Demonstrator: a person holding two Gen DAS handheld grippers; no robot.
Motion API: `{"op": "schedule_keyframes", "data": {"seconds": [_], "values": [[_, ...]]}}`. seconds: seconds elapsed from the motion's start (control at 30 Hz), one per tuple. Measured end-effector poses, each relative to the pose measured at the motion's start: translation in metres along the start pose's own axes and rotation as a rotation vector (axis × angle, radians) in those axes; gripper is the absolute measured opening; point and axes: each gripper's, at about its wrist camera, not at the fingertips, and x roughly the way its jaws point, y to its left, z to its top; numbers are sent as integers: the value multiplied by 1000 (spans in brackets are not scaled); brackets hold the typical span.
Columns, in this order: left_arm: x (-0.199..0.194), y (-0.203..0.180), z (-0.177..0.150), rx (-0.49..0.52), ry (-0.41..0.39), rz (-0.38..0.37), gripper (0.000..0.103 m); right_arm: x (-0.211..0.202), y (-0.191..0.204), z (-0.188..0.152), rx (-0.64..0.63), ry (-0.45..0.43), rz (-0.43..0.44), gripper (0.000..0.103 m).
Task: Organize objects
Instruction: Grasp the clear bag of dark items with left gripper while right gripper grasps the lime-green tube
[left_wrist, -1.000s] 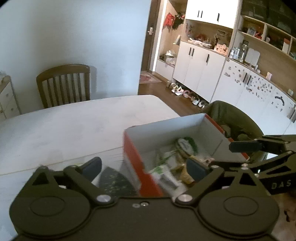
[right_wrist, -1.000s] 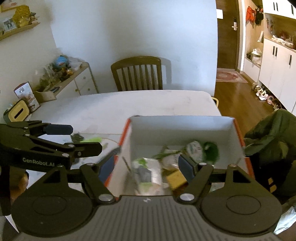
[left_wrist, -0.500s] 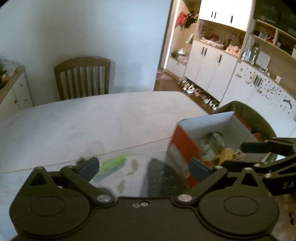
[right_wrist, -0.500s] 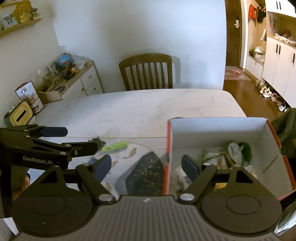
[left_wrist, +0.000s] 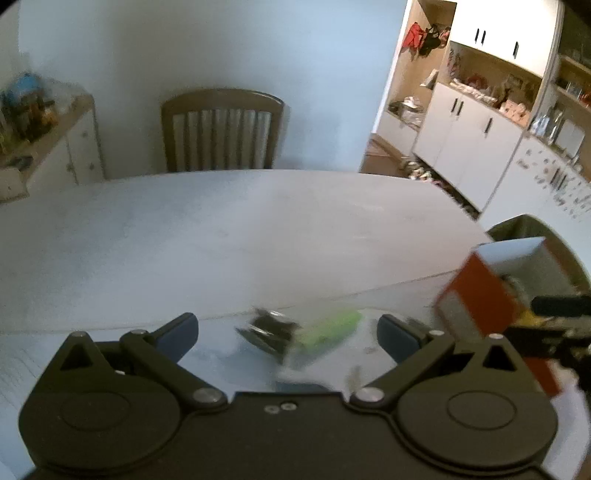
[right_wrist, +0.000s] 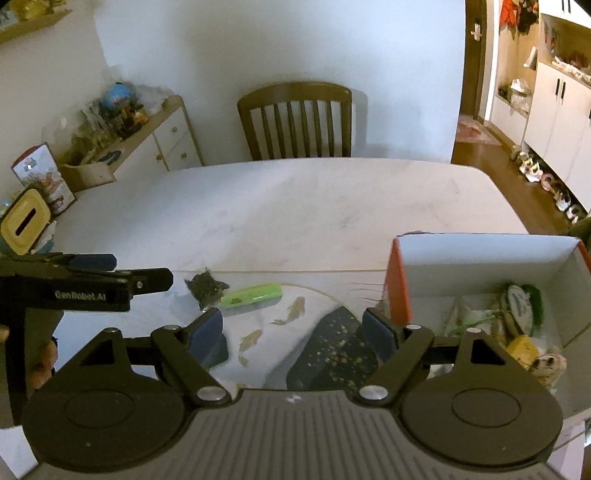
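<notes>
both claws empty right now. left gripper (left_wrist: 286, 334) has its jaws wide apart, nothing between the pads; right gripper (right_wrist: 293, 330) likewise spread wide, only the mat showing through the gap.

where things are: the green tube (right_wrist: 253, 294) lies flat on the table (right_wrist: 295, 206), roughly 11 o'clock from the right claw's gap, almost dead ahead at 12 in the left wrist view. the dark crumpled clump (right_wrist: 205, 287) sits just beside its left end, possibly touching, can't tell. the orange box (right_wrist: 399, 280) is at 2 o'clock from the right claw, open top, already holding a yellow item (right_wrist: 521, 349) and some packets. my read: these two loose bits are what's left to go in.

risks from here:
- left wrist view is motion-blurred, so aim on the tube is rough. a fast close could catch the clump and tube together, or nip the tube near its end and flick it away.
- tube looks round and smooth. pads pinching across it off-centre could squirt it sideways, maybe toward the table edge.
- clump looks light and loose, could shed or snag on a pad and drop short of the box.
- the two grippers sit near each other over the same patch. both going for the same item means a finger clash.
- the box's near wall stands tall at the right. a low carry across could knock it and shove the box toward the table edge at 3 o'clock.
- the patterned mat (right_wrist: 332, 343) may slide or bunch if a pad drags on it.
</notes>
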Motion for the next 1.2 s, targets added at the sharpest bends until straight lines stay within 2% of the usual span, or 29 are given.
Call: {"op": "schedule_keyframes", "data": {"seconds": [0.07,0.27,0.57,0.67,0.87,1.2], "values": [[9,3,-3,-2,-1,31,103,12,5,6,-1,12,-11,83],[39,18,-10,-46,48,35,103,56,17,16,-24,66,-62,83],[71,26,-16,-24,71,42,101,130,13,21,108,190,-88,83],[77,25,-19,-9,76,39,93,149,10,21,150,219,-101,83],[85,26,-23,41,71,-2,93,170,7,27,205,251,-112,83],[93,24,-31,47,86,-29,82,188,15,27,262,283,-137,82]]}}
